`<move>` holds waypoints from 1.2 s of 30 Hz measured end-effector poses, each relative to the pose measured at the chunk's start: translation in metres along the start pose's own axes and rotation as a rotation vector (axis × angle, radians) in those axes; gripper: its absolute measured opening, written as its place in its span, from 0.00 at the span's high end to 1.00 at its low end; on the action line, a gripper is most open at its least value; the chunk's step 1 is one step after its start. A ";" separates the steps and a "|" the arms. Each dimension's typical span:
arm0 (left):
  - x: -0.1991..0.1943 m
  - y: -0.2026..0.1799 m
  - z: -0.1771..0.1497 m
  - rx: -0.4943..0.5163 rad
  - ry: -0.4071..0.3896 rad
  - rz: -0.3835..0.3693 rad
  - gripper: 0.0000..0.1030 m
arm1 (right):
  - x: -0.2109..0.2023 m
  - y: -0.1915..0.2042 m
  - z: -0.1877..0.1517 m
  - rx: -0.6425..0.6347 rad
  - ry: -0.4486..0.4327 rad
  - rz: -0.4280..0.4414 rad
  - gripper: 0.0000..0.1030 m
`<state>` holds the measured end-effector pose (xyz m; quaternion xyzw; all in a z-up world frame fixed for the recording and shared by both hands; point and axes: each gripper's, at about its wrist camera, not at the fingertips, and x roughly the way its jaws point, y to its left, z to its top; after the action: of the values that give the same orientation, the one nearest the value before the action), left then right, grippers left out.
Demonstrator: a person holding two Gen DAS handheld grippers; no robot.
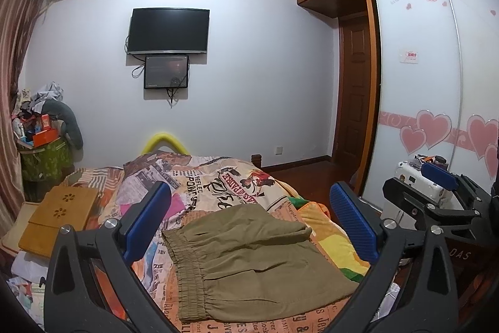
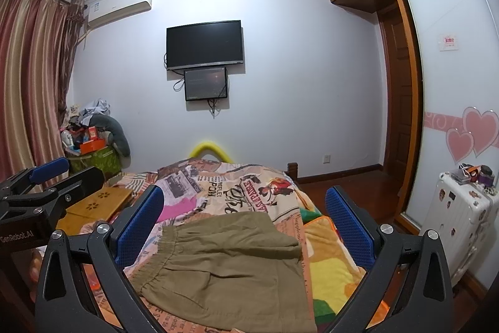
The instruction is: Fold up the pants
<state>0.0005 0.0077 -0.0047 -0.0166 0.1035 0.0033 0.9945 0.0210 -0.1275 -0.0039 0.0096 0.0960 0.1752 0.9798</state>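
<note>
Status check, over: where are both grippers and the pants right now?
Left gripper open, above the bed, empty. Right gripper open, empty. Olive pants folded on the patterned quilt, untouched by either. Nothing on top of them.

Pants (image 1: 249, 258) lie folded on the bedspread (image 1: 218, 183) of the bed, near its front edge, waistband to the left. Left of them on the bed, a lap desk (image 1: 59, 220). Behind the bed, a wall carrying a television (image 1: 168, 30) above a smaller screen (image 1: 166, 71). Right of the bed, a wardrobe (image 2: 452, 83) with a suitcase (image 2: 458, 217) before it.
</note>
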 end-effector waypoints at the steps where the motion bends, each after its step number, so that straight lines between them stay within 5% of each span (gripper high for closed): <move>1: 0.000 0.000 0.000 0.001 -0.001 0.001 0.00 | 0.000 0.000 0.000 0.000 0.001 0.000 0.00; 36: 0.000 -0.002 0.000 0.009 -0.009 0.015 0.00 | 0.000 0.003 0.000 -0.001 0.003 0.002 0.00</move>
<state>0.0005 0.0058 -0.0042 -0.0113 0.0991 0.0103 0.9950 0.0199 -0.1249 -0.0032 0.0092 0.0973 0.1762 0.9795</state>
